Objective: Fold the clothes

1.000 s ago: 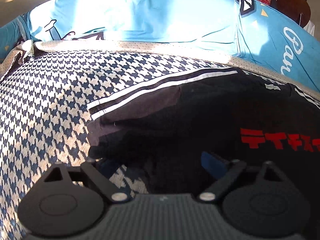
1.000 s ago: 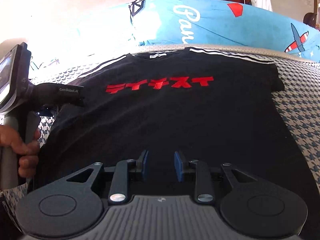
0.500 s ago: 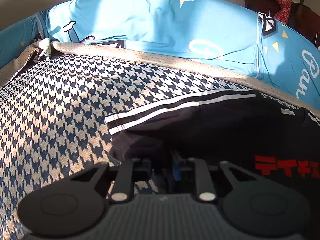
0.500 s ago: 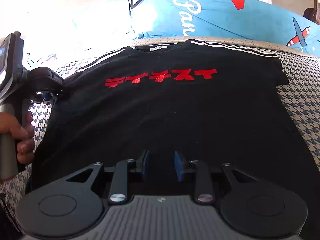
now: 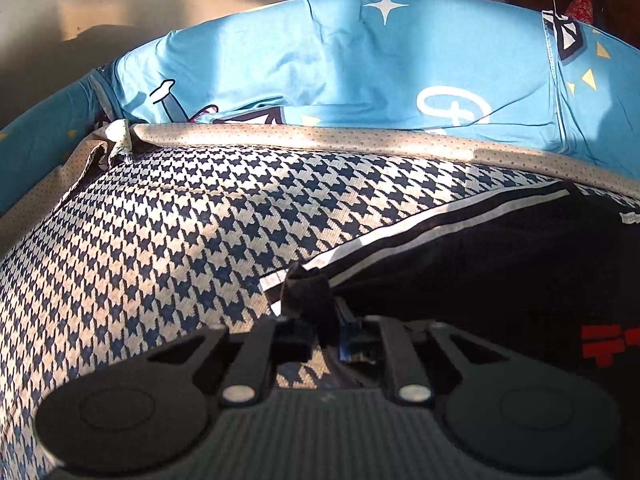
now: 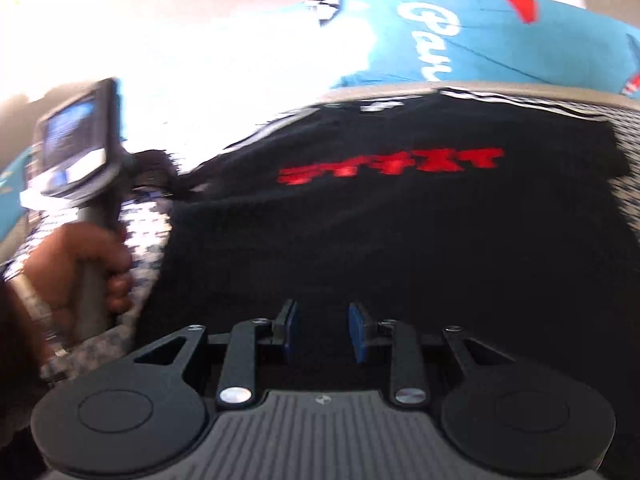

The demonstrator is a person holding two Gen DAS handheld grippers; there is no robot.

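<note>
**Left sleeve pinched, first fold about to begin**

On the left, the left tool (image 5: 326, 334) is clenched on the hem of the left sleeve (image 5: 304, 292) of the black T-shirt (image 6: 380, 240); a small tuft of dark cloth bunches up between its closed fingers, with the white stripes (image 5: 420, 236) of the shoulder running away from it. The person's hand (image 6: 84, 268) grips the handle of that tool at the left edge of the right wrist view.

The T-shirt lies face up and mostly flat on the houndstooth cover (image 5: 160, 248), its red lettering (image 6: 392, 166) readable across the chest, collar toward the blue printed pillow (image 5: 360, 76) at the far side.

To the right, the right tool (image 6: 322, 332) hovers low over the lower middle of the shirt, its blue pads apart and nothing between them; it is released.

By my reading, the step in hand is the first fold: the left sleeve is gripped and lifted off the cover but not yet carried over. The next move calls for drawing that sleeve inward across the chest, keeping the cloth taut so the body panel does not drag, while the right tool takes the hem or pins the shirt.

No container shows in either view.
</note>
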